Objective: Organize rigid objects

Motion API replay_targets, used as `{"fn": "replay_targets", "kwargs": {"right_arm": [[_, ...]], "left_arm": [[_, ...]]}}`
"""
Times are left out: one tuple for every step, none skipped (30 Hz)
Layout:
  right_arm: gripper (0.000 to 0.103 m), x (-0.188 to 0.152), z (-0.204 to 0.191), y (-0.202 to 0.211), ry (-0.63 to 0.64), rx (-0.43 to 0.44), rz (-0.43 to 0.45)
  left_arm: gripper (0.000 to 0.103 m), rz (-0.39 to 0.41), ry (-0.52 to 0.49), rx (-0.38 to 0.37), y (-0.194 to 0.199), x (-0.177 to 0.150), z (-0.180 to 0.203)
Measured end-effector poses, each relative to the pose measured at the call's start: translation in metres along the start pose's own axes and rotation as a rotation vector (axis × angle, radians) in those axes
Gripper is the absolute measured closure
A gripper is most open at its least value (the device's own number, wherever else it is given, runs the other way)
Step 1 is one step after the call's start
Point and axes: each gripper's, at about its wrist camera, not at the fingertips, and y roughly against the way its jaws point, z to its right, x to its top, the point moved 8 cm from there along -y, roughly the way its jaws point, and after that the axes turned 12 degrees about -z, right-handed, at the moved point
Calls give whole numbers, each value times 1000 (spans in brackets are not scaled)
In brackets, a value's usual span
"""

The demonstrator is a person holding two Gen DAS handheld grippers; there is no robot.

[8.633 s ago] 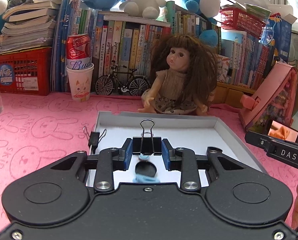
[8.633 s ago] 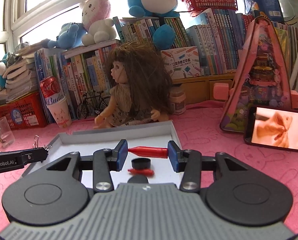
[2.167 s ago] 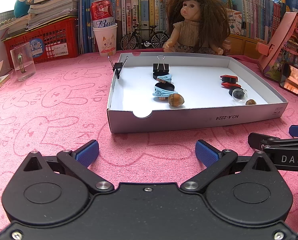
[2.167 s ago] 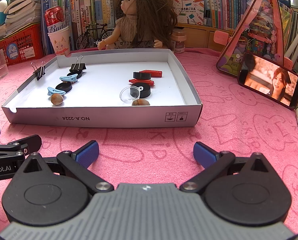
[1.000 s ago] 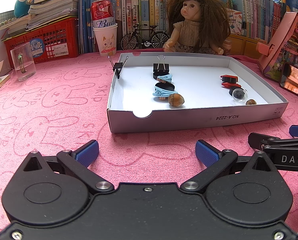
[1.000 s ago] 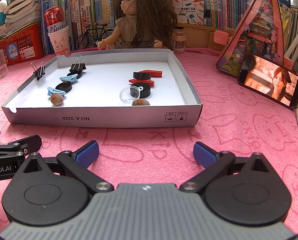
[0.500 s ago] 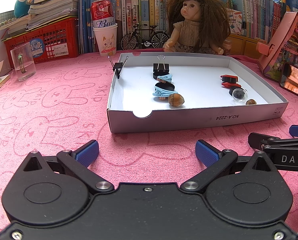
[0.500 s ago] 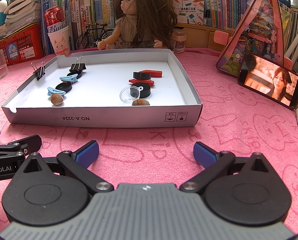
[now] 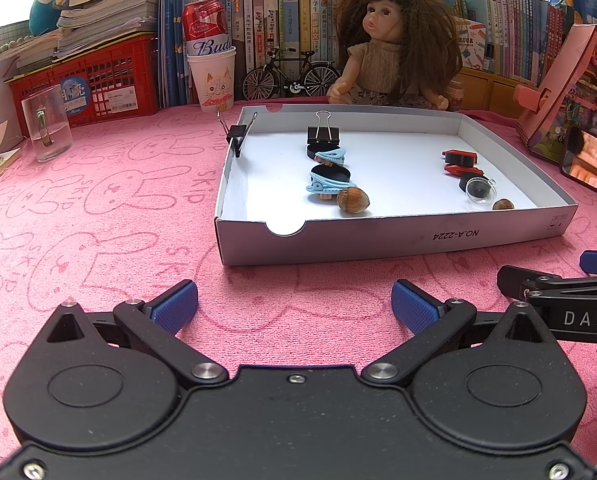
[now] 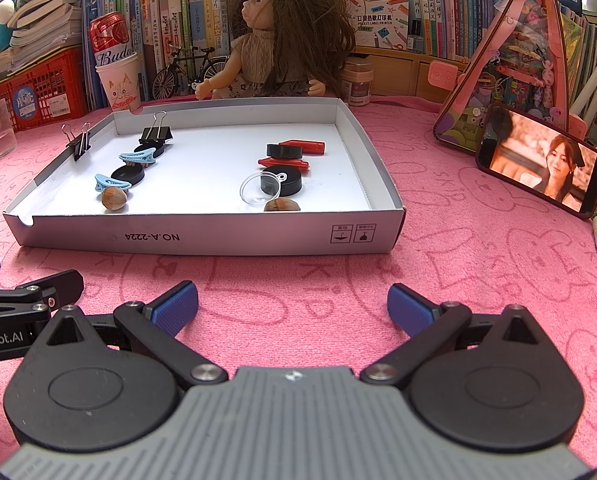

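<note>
Sorted, by the look of it, into two lines inside the white tray (image 9: pixel 394 236) at 12 o'clock: binder clip (image 9: pixel 323 135), blue clips and a nut (image 9: pixel 352 199) toward 11, red pieces (image 9: pixel 458 157), black disc and clear dome toward 1; little apparently left to do. Both left tongs (image 9: pixel 294 306) and right tongs (image 10: pixel 292 306) spread wide, empty, low over the pink table (image 9: pixel 98 216). Nothing shifted from half a second ago; earlier, tongs pinching a clip and a red piece over the tray.

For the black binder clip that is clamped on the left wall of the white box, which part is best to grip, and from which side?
Grip the black binder clip by its two wire handles, coming from above. They stand up free over the white box wall, splayed apart, while the black body sits astride the thin wall, leaving little room for fingers. Either open tool, left or right, could probably squeeze the handles together.
</note>
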Motion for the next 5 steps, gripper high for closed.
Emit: {"fn": "replay_targets", "kwargs": {"right_arm": [[0,0,0,0,0,0,0],[0,0,0,0,0,0,0],[0,0,0,0,0,0,0],[0,0,0,0,0,0,0],[0,0,0,0,0,0,0]], "left_arm": [[0,0,0,0,0,0,0],[0,0,0,0,0,0,0],[0,0,0,0,0,0,0],[0,0,0,0,0,0,0],[0,0,0,0,0,0,0]]}}
